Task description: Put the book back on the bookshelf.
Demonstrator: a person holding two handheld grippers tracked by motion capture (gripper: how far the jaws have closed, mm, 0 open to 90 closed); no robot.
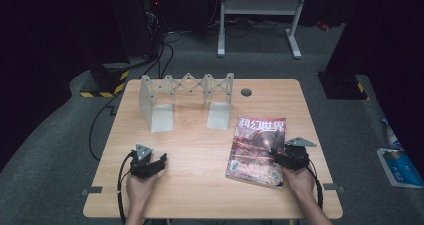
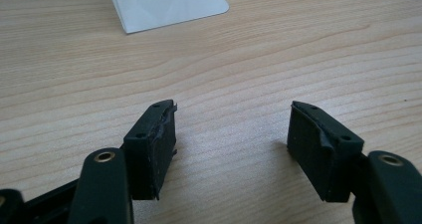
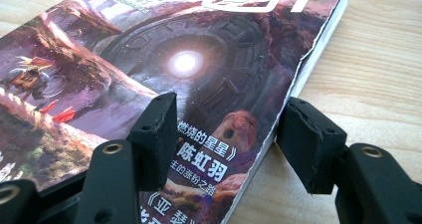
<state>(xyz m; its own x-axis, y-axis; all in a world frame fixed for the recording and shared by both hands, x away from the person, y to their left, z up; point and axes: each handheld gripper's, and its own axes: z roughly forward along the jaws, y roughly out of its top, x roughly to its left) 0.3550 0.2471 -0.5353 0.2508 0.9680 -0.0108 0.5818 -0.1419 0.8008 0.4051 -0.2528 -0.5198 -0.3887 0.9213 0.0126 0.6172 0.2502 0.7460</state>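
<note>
A magazine [image 1: 256, 144] with a dark purple cover and white Chinese title lies flat on the right half of the wooden table [image 1: 200, 155]. My right gripper [image 1: 278, 153] hovers at its right edge. In the right gripper view the gripper [image 3: 231, 104] is open and straddles that edge: one jaw stands over the magazine [image 3: 189, 59] cover, the other over bare wood beside the pages. My left gripper [image 1: 159, 161] rests low at the table's front left. Its jaws [image 2: 231, 109] stand open over bare wood with nothing between them.
A grey expandable metal book rack [image 1: 187, 92] with two upright end plates stands at the back of the table; one base plate [image 2: 164, 2] lies ahead of the left gripper. A round cable hole [image 1: 246, 92] sits at the back right. Dark floor surrounds the table.
</note>
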